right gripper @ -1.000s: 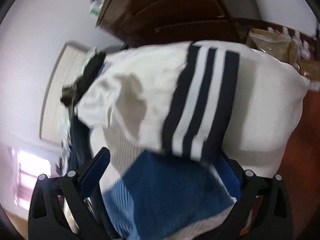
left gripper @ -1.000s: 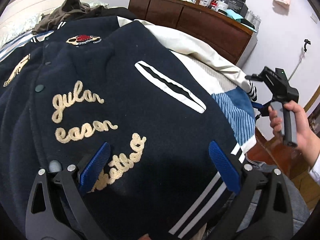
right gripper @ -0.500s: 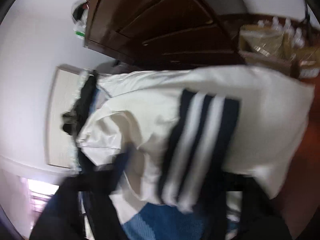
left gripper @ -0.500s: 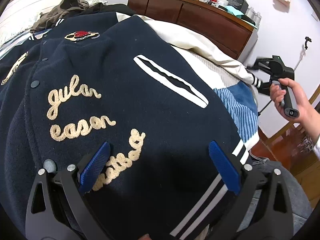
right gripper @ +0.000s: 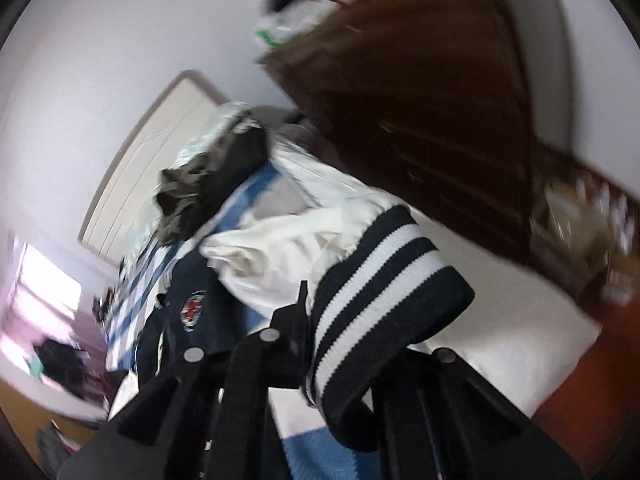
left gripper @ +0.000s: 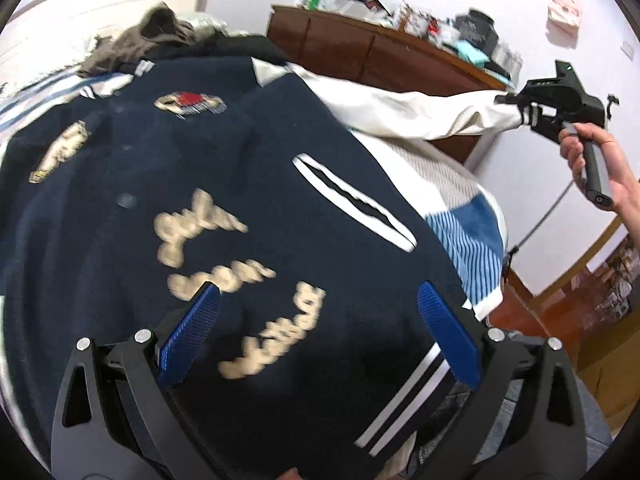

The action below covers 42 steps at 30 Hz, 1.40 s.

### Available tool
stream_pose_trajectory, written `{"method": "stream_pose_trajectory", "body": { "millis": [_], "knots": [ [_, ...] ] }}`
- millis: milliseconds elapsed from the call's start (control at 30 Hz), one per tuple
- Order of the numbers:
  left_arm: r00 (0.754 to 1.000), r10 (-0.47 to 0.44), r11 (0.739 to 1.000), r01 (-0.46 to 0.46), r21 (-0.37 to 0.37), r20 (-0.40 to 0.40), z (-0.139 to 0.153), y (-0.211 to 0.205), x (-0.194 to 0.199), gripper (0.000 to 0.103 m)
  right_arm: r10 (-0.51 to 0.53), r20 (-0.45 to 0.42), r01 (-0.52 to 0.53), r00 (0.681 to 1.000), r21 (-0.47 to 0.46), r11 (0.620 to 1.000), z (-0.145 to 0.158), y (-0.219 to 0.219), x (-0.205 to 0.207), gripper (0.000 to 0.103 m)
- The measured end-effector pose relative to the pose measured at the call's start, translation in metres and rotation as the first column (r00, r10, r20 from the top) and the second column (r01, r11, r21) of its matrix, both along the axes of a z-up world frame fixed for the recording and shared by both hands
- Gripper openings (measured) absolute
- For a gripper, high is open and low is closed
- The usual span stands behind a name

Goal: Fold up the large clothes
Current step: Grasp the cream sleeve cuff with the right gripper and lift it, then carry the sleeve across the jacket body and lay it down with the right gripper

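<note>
My left gripper (left gripper: 318, 326) hovers low over the navy jacket (left gripper: 248, 208) with its blue pads (left gripper: 192, 332) spread wide apart, holding nothing. The jacket lies front-up across the bed (left gripper: 452, 184), its cream lettering (left gripper: 240, 276) blurred just ahead of my pads and its white-trimmed pocket (left gripper: 352, 204) toward the right. My right gripper (right gripper: 344, 320) is pressed together on the striped cuff (right gripper: 384, 280) of the cream sleeve (left gripper: 412, 116), which stretches from the jacket's shoulder up off the bed toward my right hand (left gripper: 600, 168). In the right wrist view the cuff bulges between the black arms; that view is smeared, so I think the pads grip the cuff's inner edge, but I cannot see them. A brown garment (left gripper: 148, 40) is heaped at the head of the bed, and a wooden dresser (left gripper: 380, 56) with clutter on top stands beyond.
</note>
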<state>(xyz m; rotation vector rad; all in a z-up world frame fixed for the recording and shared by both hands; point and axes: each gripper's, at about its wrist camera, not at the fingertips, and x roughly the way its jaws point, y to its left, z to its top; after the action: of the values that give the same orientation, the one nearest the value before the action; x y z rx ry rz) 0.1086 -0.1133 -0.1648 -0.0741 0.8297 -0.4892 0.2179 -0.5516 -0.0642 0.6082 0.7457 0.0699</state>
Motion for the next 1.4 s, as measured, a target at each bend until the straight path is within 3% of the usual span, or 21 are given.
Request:
{"method": "stream_pose_trajectory", "body": {
  "millis": [233, 433, 633, 833, 933, 1100, 1200, 1367, 1400],
  "knots": [
    [0.988, 0.148, 0.989, -0.149, -0.007, -0.037, 0.013, 0.071, -0.001, 0.097, 0.159, 0.085, -0.148, 0.984, -0.125, 0.981, 0.068, 0.073, 0.019, 0.009],
    [0.962, 0.247, 0.967, -0.253, -0.040, -0.116, 0.003, 0.132, -0.015, 0.097, 0.326, 0.119, -0.300, 0.938, -0.191, 0.935, 0.108, 0.160, 0.029, 0.009],
    [0.942, 0.279, 0.954, -0.294, -0.058, -0.185, -0.015, 0.173, -0.036, 0.097, 0.492, 0.129, -0.446, 0.861, -0.273, 0.852, 0.132, 0.257, 0.027, 0.009],
    [0.944, 0.247, 0.963, -0.264, -0.048, -0.217, -0.040, 0.179, -0.044, 0.097, 0.647, 0.123, -0.568, 0.752, -0.378, 0.731, 0.148, 0.354, 0.020, 0.009],
    [0.953, 0.230, 0.972, -0.234, 0.001, -0.196, -0.041, 0.171, -0.049, 0.097, 0.728, 0.094, -0.629, 0.679, -0.436, 0.643, 0.151, 0.405, 0.011, 0.009],
    [0.958, 0.216, 0.975, -0.221, -0.006, -0.191, -0.030, 0.170, -0.059, 0.097, 0.837, -0.039, -0.718, 0.546, -0.537, 0.443, 0.127, 0.499, -0.002, 0.009],
    [0.958, 0.210, 0.977, -0.213, 0.003, -0.194, -0.029, 0.166, -0.064, 0.097, 0.866, -0.195, -0.760, 0.460, -0.591, 0.271, 0.078, 0.566, -0.012, 0.008],
    [0.958, 0.202, 0.979, -0.203, 0.011, -0.202, -0.029, 0.163, -0.070, 0.097, 0.825, -0.437, -0.768, 0.359, -0.640, -0.005, -0.019, 0.642, -0.033, 0.008],
    [0.959, 0.201, 0.979, -0.204, 0.009, -0.201, -0.030, 0.163, -0.071, 0.097, 0.815, -0.467, -0.763, 0.344, -0.644, -0.047, -0.033, 0.649, -0.038, 0.008]
  ]
}}
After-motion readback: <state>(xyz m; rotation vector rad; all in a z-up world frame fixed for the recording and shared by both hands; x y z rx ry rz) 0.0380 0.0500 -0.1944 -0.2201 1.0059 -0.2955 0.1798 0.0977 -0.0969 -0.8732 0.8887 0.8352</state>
